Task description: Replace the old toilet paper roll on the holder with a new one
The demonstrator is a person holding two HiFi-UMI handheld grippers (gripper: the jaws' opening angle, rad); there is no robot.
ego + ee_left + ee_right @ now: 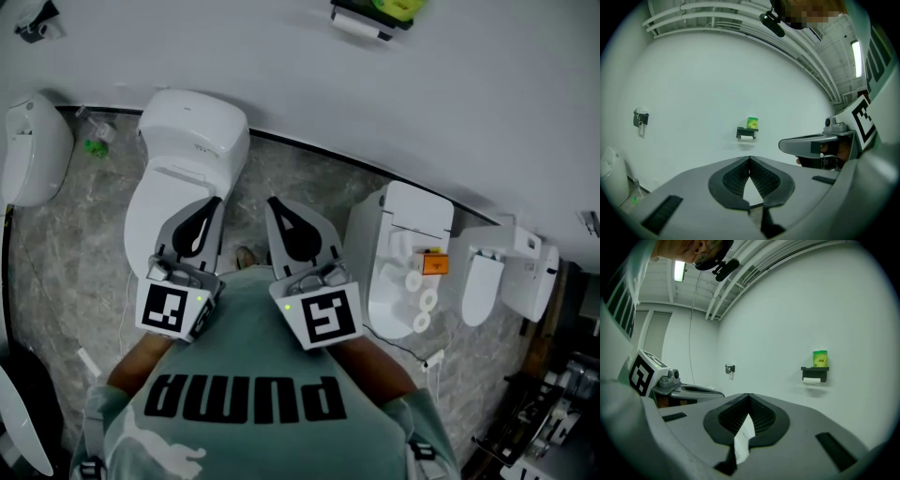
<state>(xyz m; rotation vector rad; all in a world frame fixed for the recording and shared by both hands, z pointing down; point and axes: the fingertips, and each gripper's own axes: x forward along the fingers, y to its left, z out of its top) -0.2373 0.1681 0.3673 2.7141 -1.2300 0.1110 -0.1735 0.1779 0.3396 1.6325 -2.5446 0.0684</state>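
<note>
Glossy, smooth white on the toilet point(192, 131) at upper left; smooth grey veined stone look on the floor point(309, 180); matt white on the wall point(717, 79); matt grey plastic with ribbed black pads point(764, 417) on the right gripper point(749, 397); thin printed paper slip point(742, 441) there; soft cloth shirt point(253, 323) at bottom.

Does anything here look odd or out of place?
A white slip is lodged inside the shut right claw; the left claw, also shut, has none. Three paper rolls lie on a toilet.
</note>
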